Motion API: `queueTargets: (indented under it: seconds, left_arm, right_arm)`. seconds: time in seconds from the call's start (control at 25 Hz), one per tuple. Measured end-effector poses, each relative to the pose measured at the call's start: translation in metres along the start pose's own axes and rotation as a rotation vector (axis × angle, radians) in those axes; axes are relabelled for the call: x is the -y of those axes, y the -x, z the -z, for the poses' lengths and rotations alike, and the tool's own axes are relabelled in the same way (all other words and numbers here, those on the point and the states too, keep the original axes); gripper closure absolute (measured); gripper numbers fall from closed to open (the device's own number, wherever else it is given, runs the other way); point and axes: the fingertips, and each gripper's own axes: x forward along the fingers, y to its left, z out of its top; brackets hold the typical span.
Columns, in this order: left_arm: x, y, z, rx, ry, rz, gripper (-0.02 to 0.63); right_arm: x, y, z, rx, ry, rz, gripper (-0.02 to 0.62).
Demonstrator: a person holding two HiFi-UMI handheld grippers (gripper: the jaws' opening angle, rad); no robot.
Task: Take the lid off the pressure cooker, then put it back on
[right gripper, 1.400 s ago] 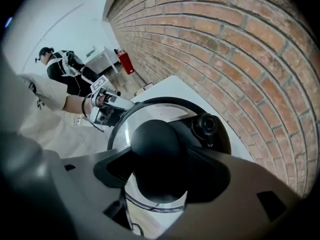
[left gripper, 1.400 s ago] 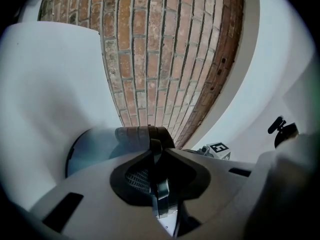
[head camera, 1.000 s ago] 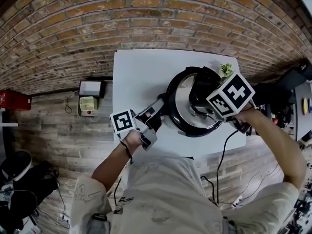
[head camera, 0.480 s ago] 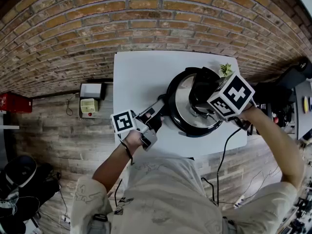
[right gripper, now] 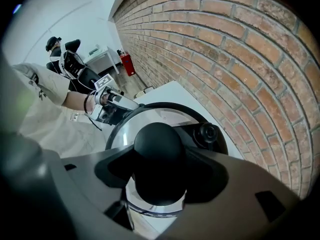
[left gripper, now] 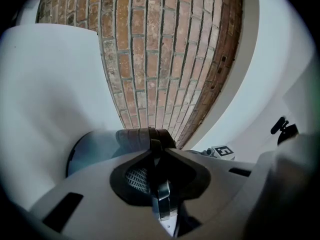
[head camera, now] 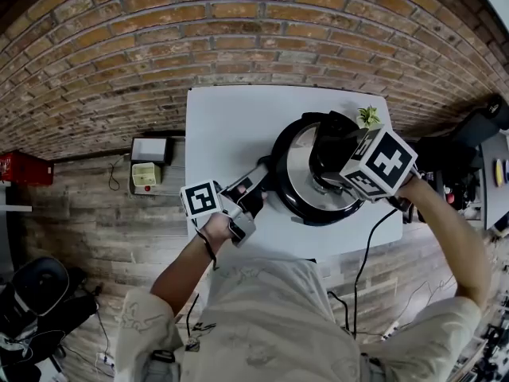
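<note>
On the white desk (head camera: pixel 223 134), right of centre and near the brick wall: one pressure cooker (head camera: pixel 280 183), black body, lid (head camera: pixel 298 177) seated on top.

Item look: the lid is polished steel with a dark rim. It has a round black knob (right gripper: pixel 159 146) at its middle and a smaller black valve (right gripper: pixel 206 133) just beside that. A long handle (left gripper: pixel 135 138) juts toward the near left.

Left tool (left gripper: pixel 156 151): clamped on the handle, lying roughly level.

Right tool (right gripper: pixel 160 186): points steeply down over the lid. Its jaws have just been closing with the knob between them, and the pads look to meet the knob's sides.

Step in hand, as judged: securing the grasp for lid removal, with the lid not yet off.

Next move calls for: a firm hold on the knob, probably a twist to unlock while the left tool braces the handle, then a straight lift clear of the rim.
</note>
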Motion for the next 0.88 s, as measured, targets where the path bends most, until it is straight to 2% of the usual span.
queueTargets:
  seconds: [0.2, 0.48, 0.88]
  left_arm:
    - [0.000, 0.000, -0.001, 0.002, 0.000, 0.002, 0.534]
    - [-0.001, -0.001, -0.001, 0.002, 0.001, -0.003, 0.534]
    - [-0.001, 0.001, -0.001, 0.012, -0.015, -0.015, 0.534]
  right_arm:
    - [-0.002, 0.016, -0.007, 0.016, 0.029, 0.006, 0.296]
    - [0.004, 0.046, -0.009, 0.077, -0.005, 0.043, 0.296]
    - [0.009, 0.066, 0.032, 0.109, -0.098, 0.090, 0.298]
